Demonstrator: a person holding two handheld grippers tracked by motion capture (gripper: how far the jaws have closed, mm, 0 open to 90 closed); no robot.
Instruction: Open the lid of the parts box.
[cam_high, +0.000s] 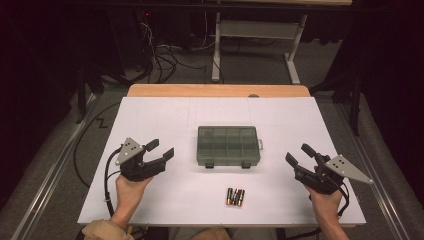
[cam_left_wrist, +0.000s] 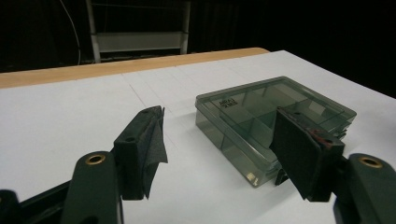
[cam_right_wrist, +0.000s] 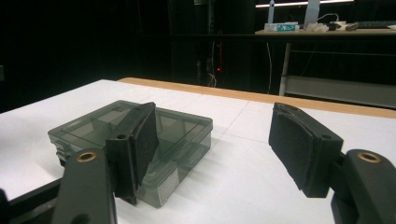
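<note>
The white tabletop carries a closed, smoke-tinted compartment box at its centre; all positions below are given relative to this box. The left gripper hovers to the box's left and the right gripper to its right, each well apart from it, each with its jaws spread wide and holding nothing. A small cluster of batteries lies on the person's side of the box, near its front edge but not touching.

The box is flat and rectangular, its translucent lid showing internal dividers; two dark latches sit on the front wall. The step in hand appears to be the approach to the box. It would go best if one gripper steadied a side wall while the other worked a latch, keeping the box flat and clear of the batteries.
</note>
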